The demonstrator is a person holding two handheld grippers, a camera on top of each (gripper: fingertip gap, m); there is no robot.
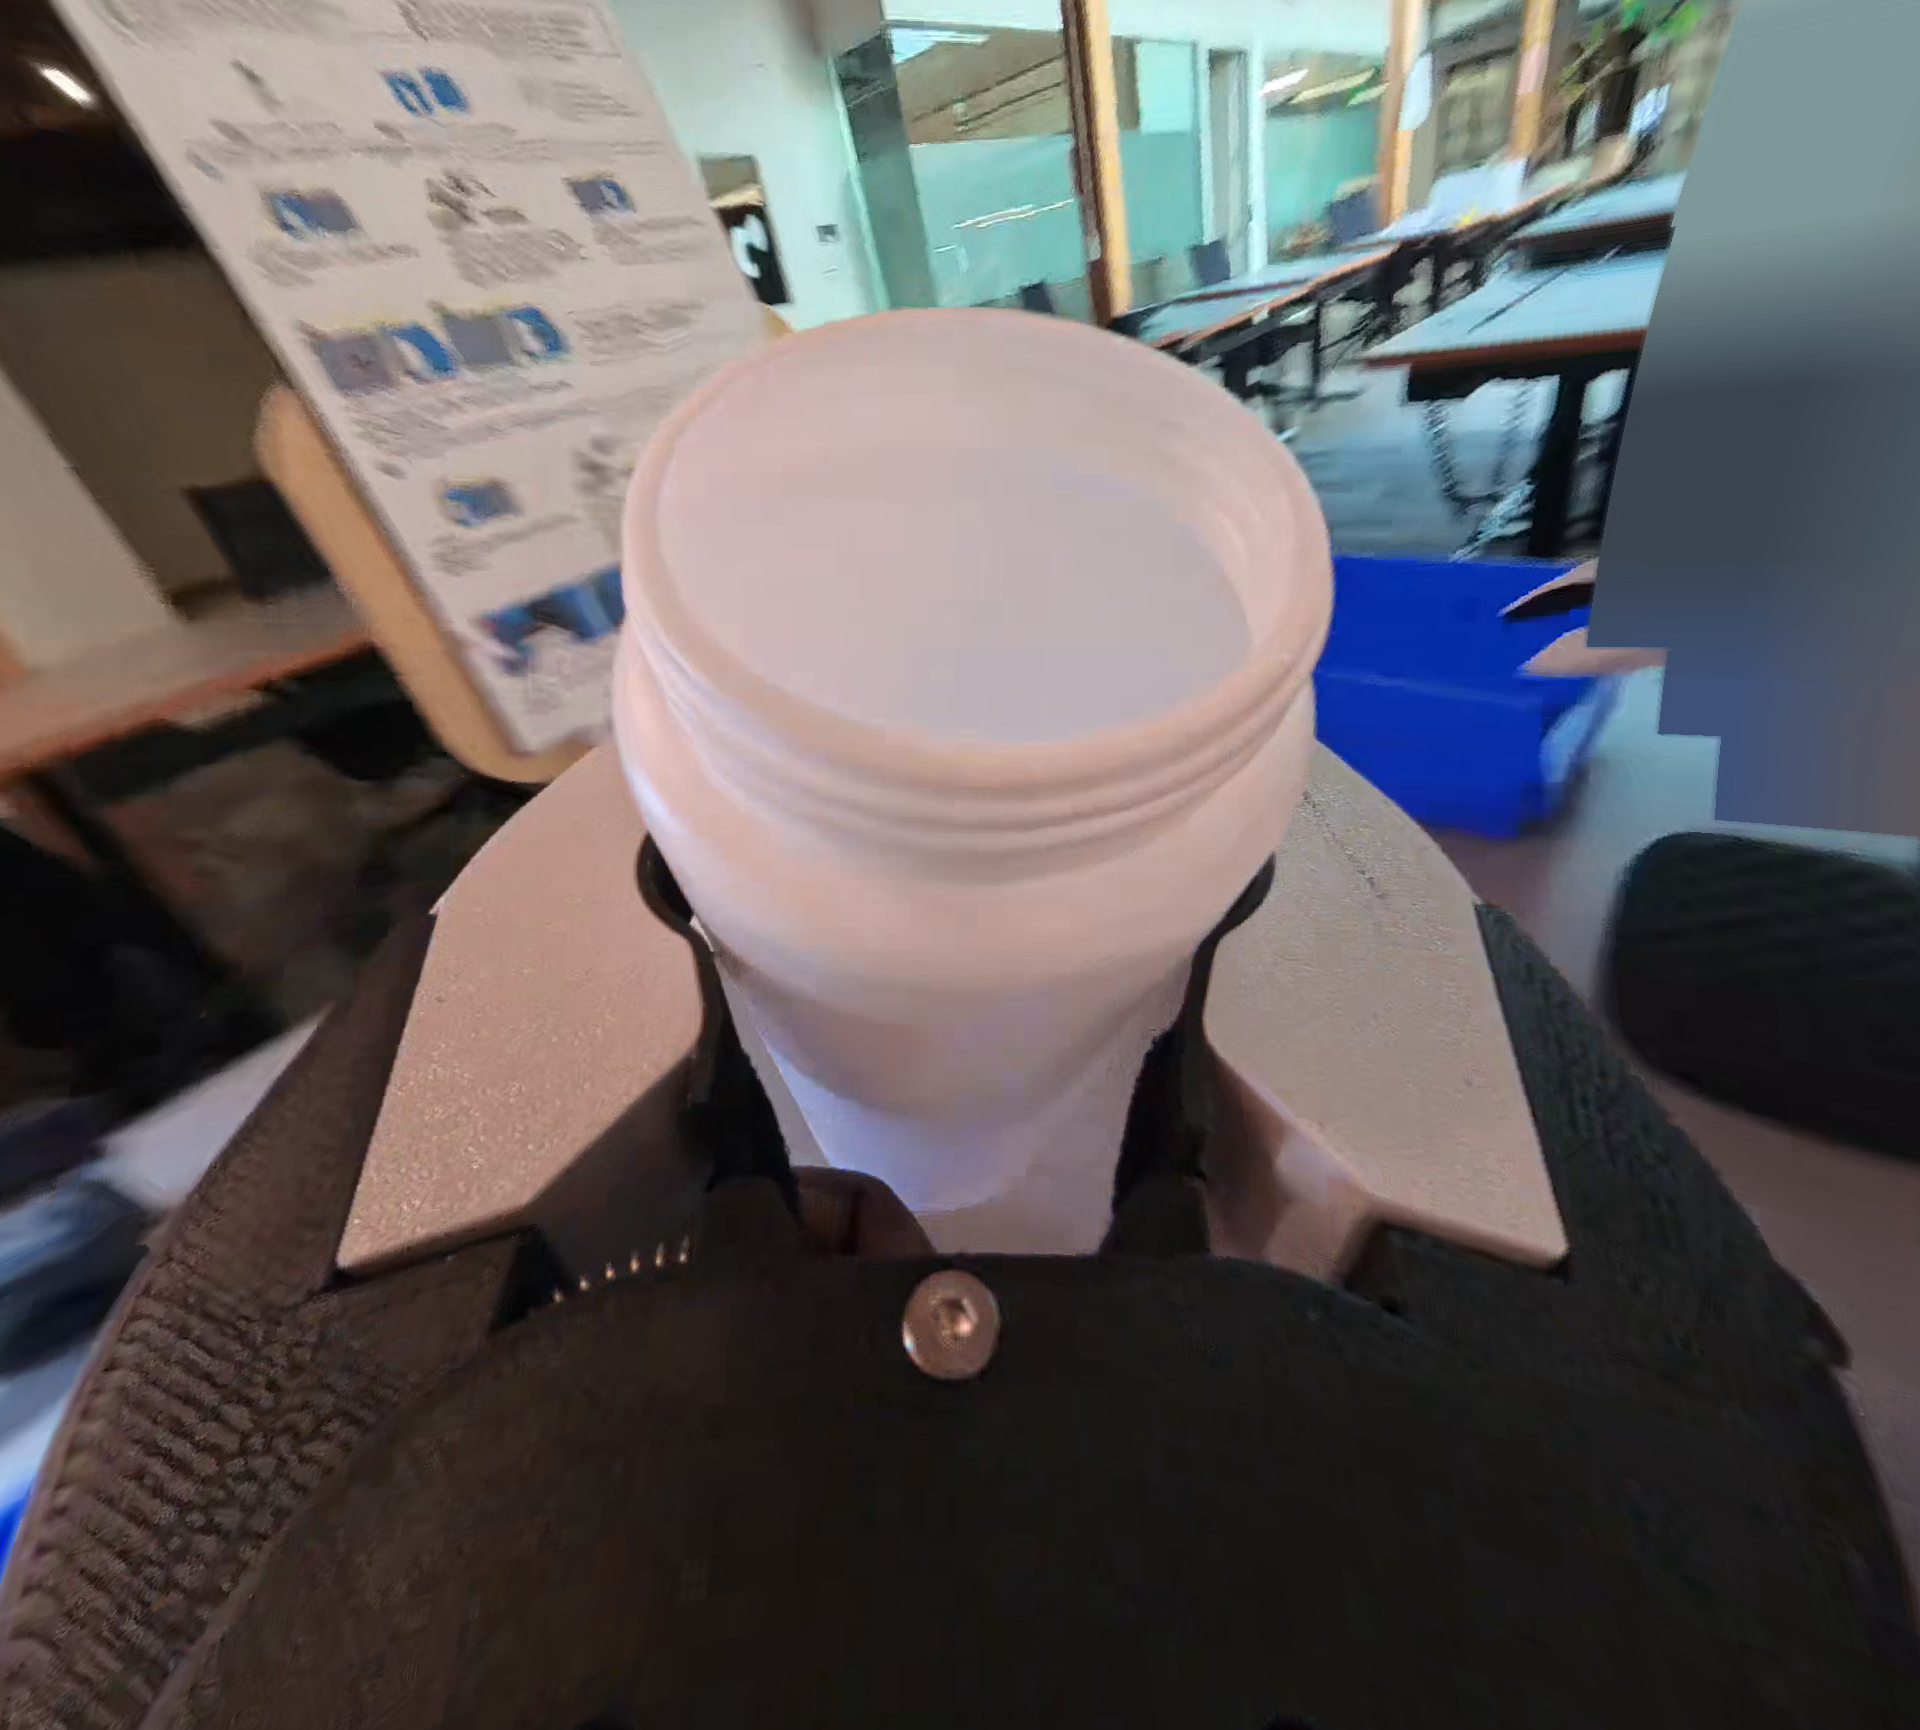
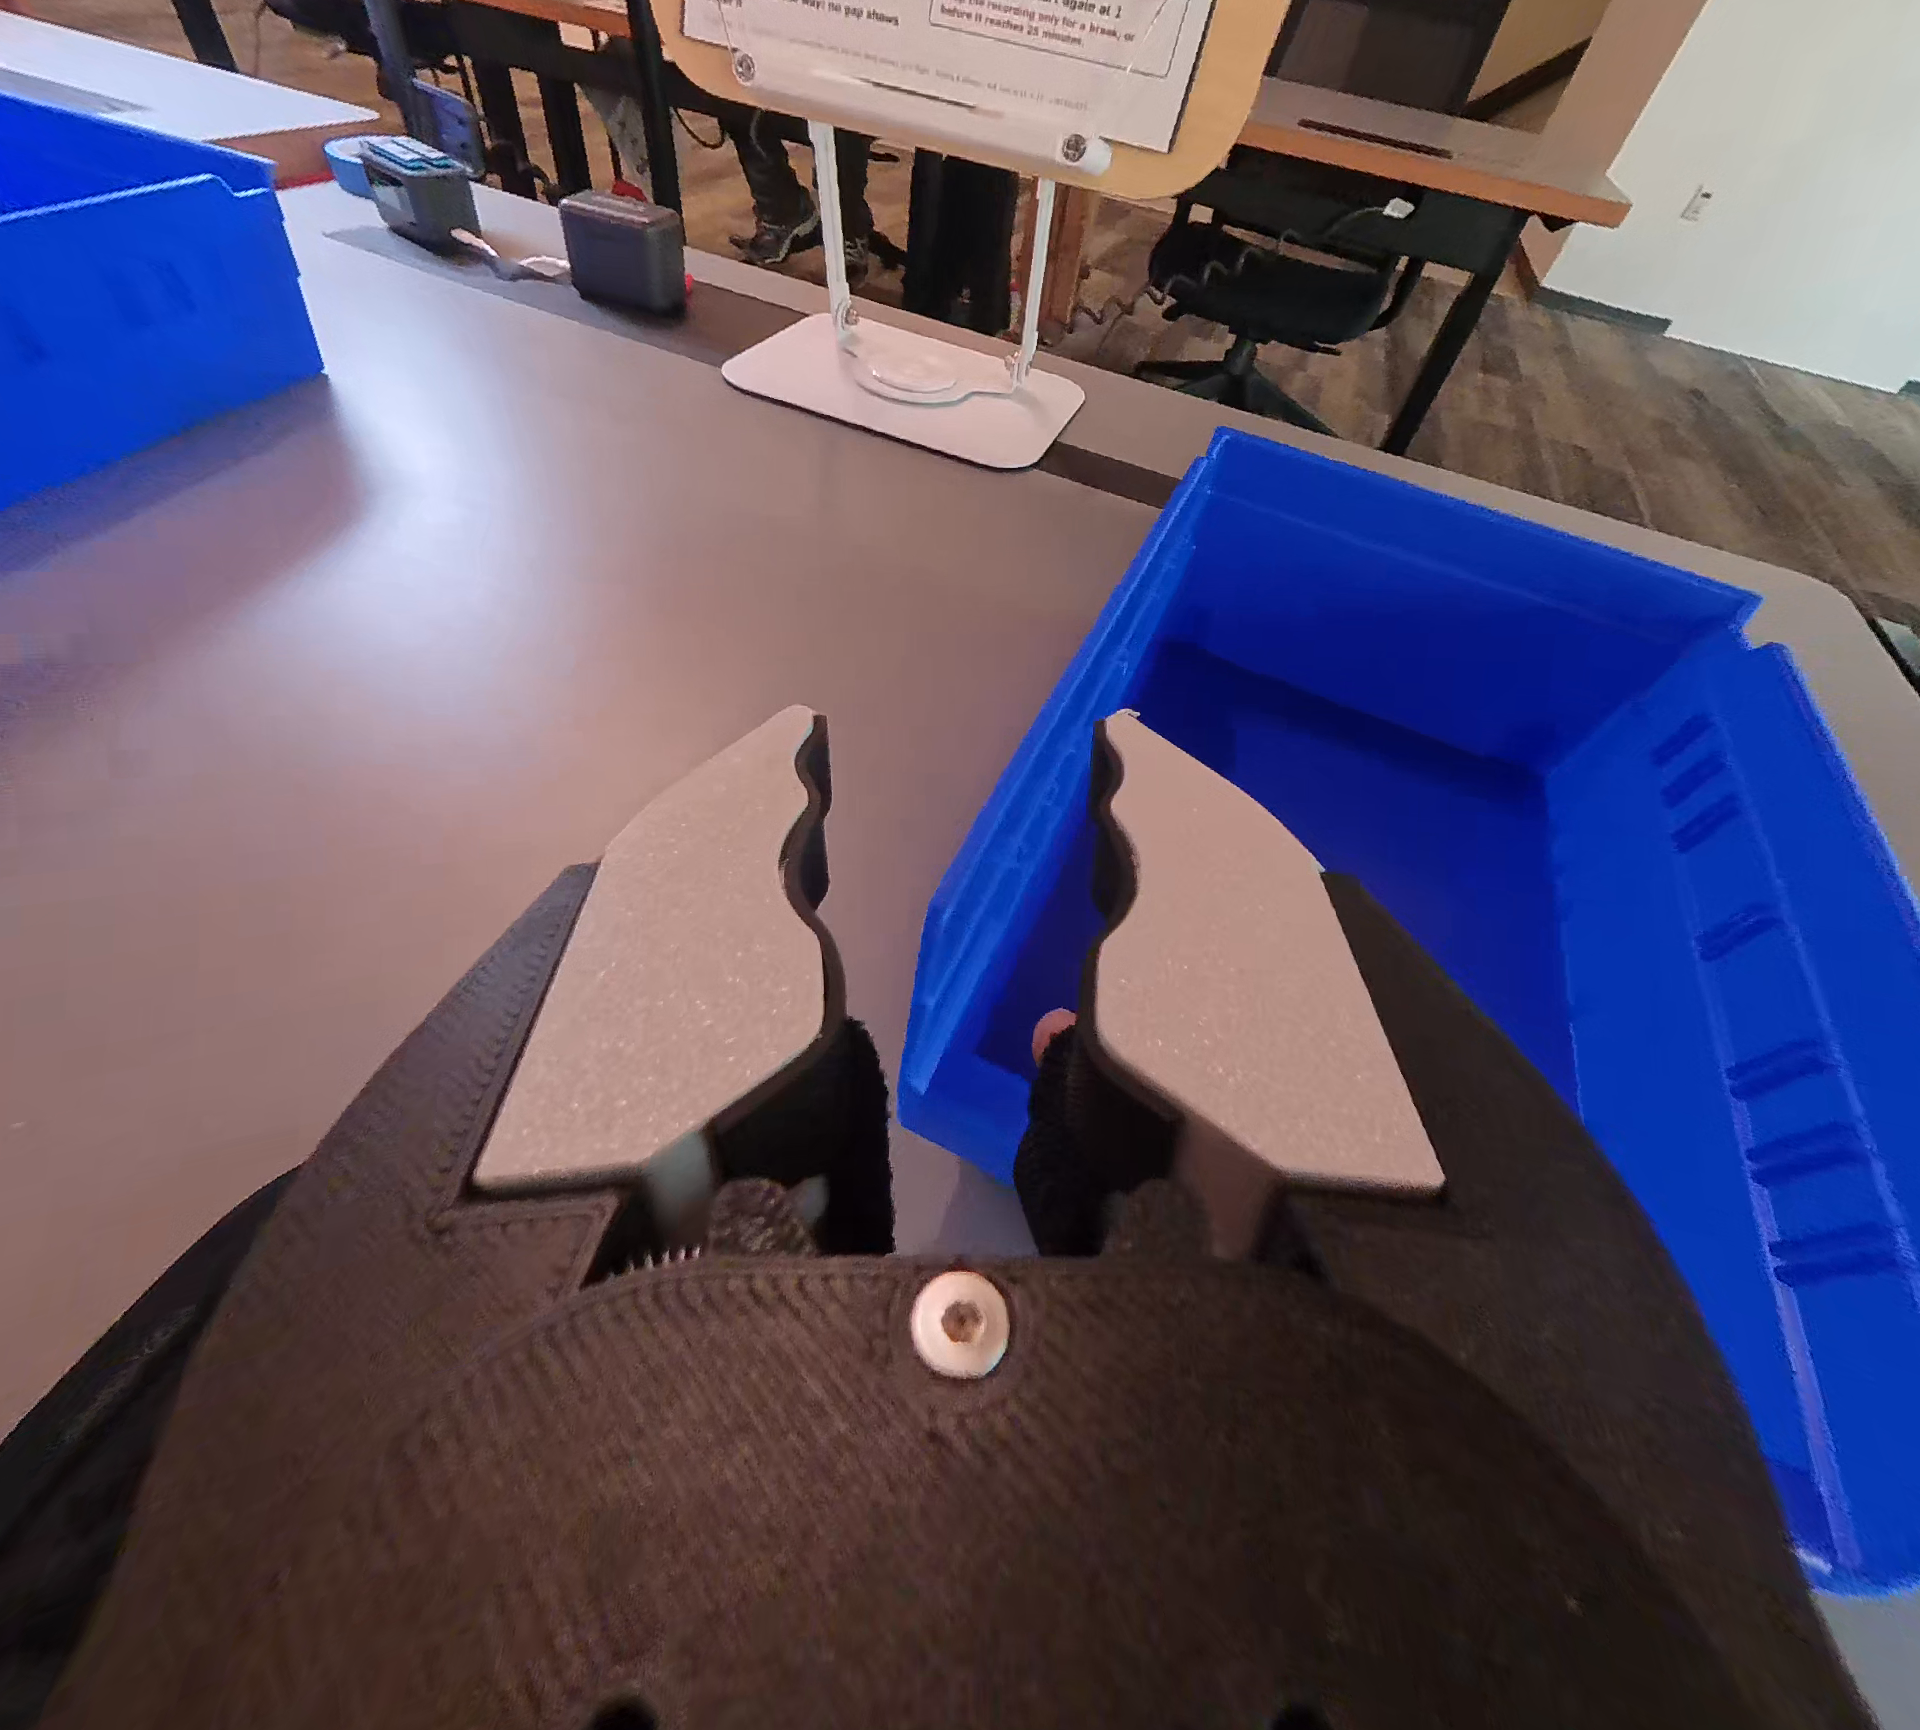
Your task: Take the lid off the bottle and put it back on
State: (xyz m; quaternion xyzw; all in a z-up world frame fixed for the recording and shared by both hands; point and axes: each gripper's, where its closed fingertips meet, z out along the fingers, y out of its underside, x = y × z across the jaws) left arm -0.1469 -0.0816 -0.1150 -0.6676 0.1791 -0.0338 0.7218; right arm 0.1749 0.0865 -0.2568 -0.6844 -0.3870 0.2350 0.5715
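Observation:
In the left wrist view, my left gripper (image 1: pixel 961 807) is shut on a white plastic bottle (image 1: pixel 966 901) and holds it by the body, tilted up off the table. The bottle's wide threaded mouth (image 1: pixel 966 558) is uncovered and faces the camera. No lid shows in either view. In the right wrist view, my right gripper (image 2: pixel 961 730) is open and empty. It hovers over the dark table (image 2: pixel 468 589), at the left wall of a blue bin (image 2: pixel 1455 568).
The blue bin at the right looks empty inside. A second blue bin (image 2: pixel 135 298) stands at the far left. An instruction sheet on a white stand (image 2: pixel 904 392) is at the table's back edge, with small dark devices (image 2: pixel 623 252) beside it. Spacing between my two grippers at the tips: around 40 cm.

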